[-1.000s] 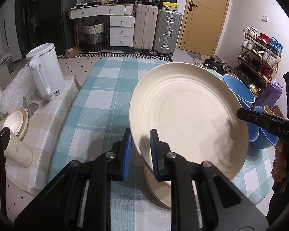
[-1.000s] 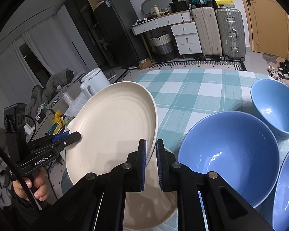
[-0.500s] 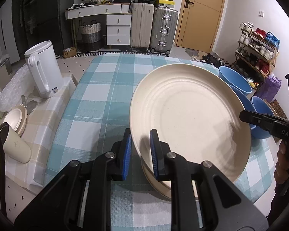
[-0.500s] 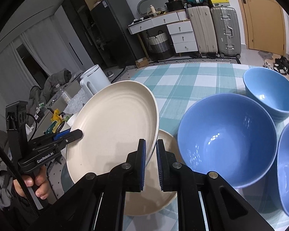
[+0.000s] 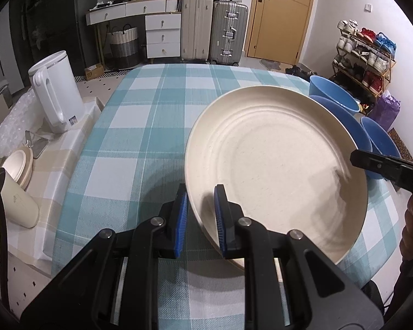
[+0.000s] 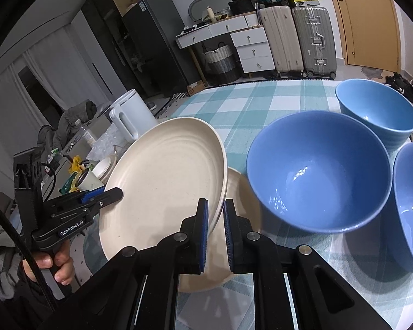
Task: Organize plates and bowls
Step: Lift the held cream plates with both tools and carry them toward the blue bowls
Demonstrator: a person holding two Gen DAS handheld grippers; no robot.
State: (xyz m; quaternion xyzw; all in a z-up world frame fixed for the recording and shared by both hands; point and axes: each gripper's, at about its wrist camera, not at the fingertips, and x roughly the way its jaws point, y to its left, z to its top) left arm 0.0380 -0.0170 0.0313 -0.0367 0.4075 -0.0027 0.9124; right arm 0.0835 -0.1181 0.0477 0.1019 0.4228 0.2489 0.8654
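Presently, a large cream plate [image 5: 278,165] is clamped at opposite rims by both tools: the left gripper [image 5: 199,217] is closed on its near-left edge, the right gripper [image 6: 213,228] on the opposite edge. The plate is held tilted above a second cream plate [image 6: 242,192] lying on the checked tablecloth [image 5: 140,126]. Three blue bowls [image 6: 316,170] (all upright) are set just beside it.

Table [image 5: 157,126] in teal-checked cloth, lower cream plate [image 6: 242,192] lying flat, three blue bowls [image 6: 316,170] — grouped just beside it
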